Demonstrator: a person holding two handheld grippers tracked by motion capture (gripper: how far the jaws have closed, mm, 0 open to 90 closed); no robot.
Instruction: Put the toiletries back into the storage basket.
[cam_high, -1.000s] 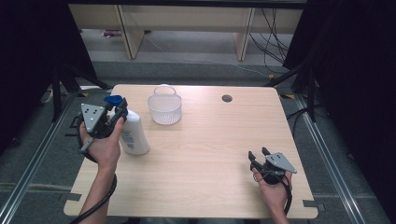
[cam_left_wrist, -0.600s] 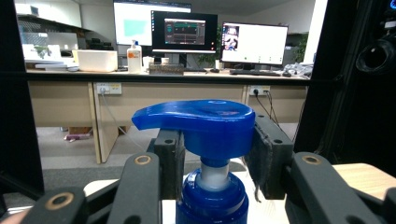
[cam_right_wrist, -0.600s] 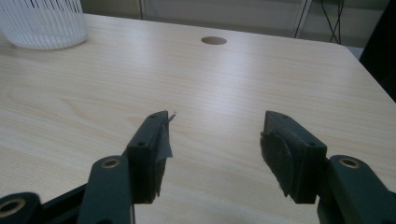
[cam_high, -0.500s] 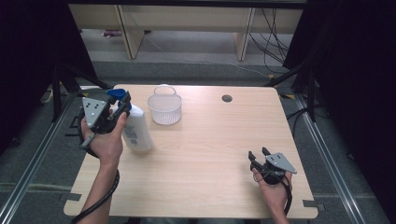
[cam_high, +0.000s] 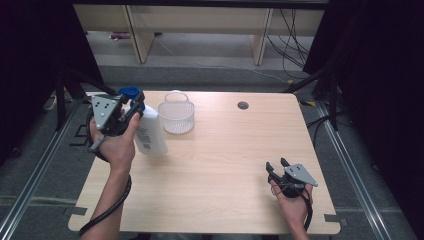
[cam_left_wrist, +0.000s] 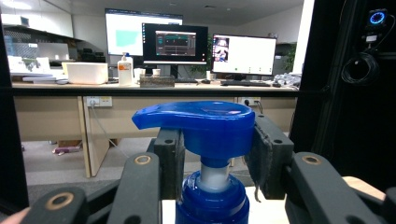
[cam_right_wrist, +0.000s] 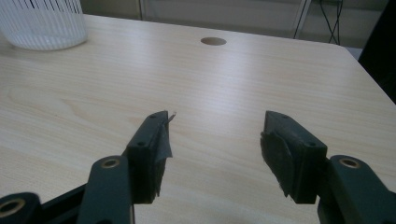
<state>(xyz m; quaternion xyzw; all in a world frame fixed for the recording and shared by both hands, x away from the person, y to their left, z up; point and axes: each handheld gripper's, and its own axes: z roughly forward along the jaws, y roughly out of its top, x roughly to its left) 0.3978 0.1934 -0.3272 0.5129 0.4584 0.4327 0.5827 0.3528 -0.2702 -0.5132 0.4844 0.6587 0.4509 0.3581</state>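
Spanning the middle of the high view, the light wood-grain surface (cam_high: 220, 165) has a round cable hole (cam_high: 243, 105) near its far edge. The left hand-held gripper (cam_high: 131, 111) clamps the neck of the white pump bottle (cam_high: 150, 136), which stands tilted at the left side, just beside the clear ribbed basket (cam_high: 176, 115). The right hand-held gripper (cam_high: 274, 167) rests near the right front corner, jaws wide apart. Grey floor, wooden desk legs and cables lie beyond; monitors (cam_left_wrist: 175, 44) line a far desk.
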